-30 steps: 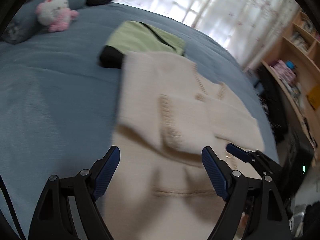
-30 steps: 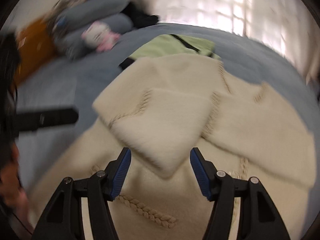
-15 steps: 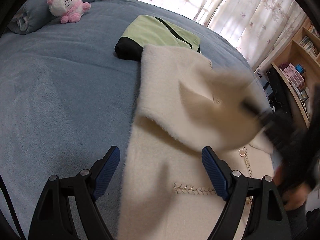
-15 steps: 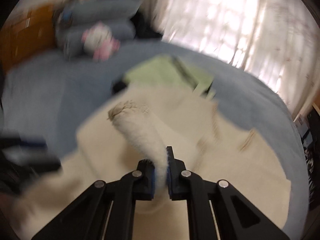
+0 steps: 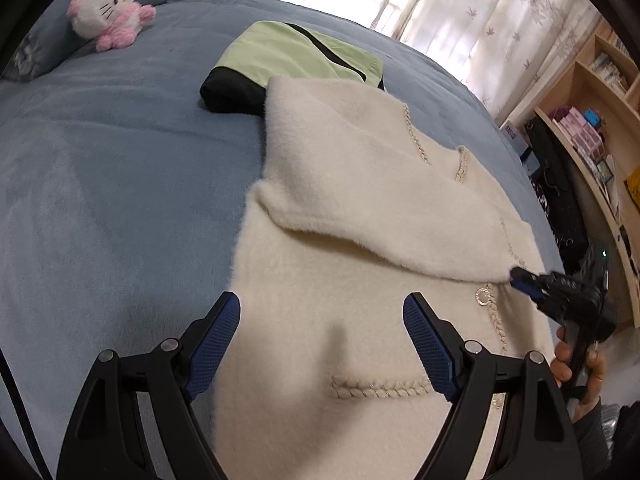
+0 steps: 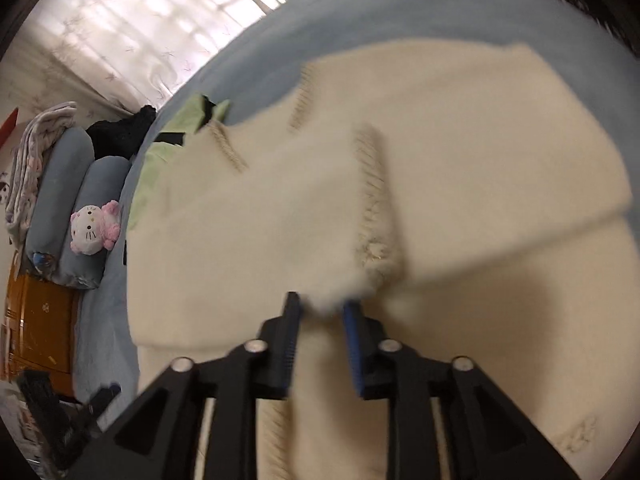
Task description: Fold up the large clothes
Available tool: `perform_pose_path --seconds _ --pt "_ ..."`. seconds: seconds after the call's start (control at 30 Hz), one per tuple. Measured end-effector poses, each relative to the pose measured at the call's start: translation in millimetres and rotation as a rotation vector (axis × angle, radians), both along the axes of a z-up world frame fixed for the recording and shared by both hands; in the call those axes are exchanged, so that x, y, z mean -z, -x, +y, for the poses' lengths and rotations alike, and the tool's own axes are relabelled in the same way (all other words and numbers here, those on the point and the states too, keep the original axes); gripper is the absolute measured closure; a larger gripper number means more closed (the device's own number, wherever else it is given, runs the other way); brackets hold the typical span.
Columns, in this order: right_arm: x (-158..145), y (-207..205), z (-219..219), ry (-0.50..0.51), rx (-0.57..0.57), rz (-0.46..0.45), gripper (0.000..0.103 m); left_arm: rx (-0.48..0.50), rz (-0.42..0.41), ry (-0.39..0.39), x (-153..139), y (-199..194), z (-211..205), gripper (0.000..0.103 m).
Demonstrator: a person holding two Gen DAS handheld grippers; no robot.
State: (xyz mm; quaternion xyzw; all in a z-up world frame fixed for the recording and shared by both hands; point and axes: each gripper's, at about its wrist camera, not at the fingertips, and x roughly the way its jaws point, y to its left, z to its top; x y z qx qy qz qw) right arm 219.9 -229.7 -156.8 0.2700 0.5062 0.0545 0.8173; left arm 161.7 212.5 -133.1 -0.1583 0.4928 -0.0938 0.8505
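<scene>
Cream fluffy knit cardigan [image 5: 360,208], soft, bulky and limp: right gripper [image 6: 322,310], jaws just reopening, brackets its sleeve cuff [image 6: 360,264] at 12 o'clock; left gripper [image 5: 322,322] wide, empty; take hold at hem corners.

Cream coat [image 6: 460,152] motion-blurred in right wrist view, hem cut off at frame bottom
</scene>
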Motion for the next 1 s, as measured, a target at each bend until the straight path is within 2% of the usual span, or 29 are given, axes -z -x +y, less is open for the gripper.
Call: perform_pose_path --seconds 0.13,0.23,0.33,0.47,0.53,0.6,0.8,0.9,1.0 --pt "-13.4 2.2 -24.6 -0.054 0.002 -0.052 0.060 0.047 -0.010 -0.025 -0.5 -25.5 1.8 0.021" --pt "-21.1 -12.8 -34.2 -0.051 0.005 -0.096 0.059 0.065 -0.016 -0.032 -0.8 -51.7 6.7 0.021" --pt "-20.8 -38.6 -35.4 -0.039 -0.021 -0.099 0.059 0.060 -0.036 -0.027 1.4 -80.4 16.0 0.021" --pt "-9.4 -76.6 -33.9 -0.004 -0.051 -0.092 0.059 0.105 -0.030 0.103 12.8 -116.3 34.1 0.021" --pt "1.9 -94.2 -32.7 0.013 -0.068 -0.070 0.059 0.127 -0.037 0.135 18.0 -125.2 41.0 0.021" --pt "11.5 -104.5 -29.2 0.020 -0.080 -0.054 0.059 0.140 -0.037 0.122 25.1 -132.7 43.4 0.021" --pt "13.6 -103.9 -18.5 0.050 -0.137 -0.113 0.057 0.171 -0.025 0.098 48.0 -156.8 43.6 0.021" --pt "13.7 -102.8 -16.1 0.069 -0.148 -0.132 0.060 0.184 -0.015 0.113 57.9 -169.4 39.9 0.021" --pt "12.5 -101.6 -15.7 0.115 -0.154 -0.137 0.078 0.190 -0.020 0.115 64.3 -185.5 33.8 0.021"
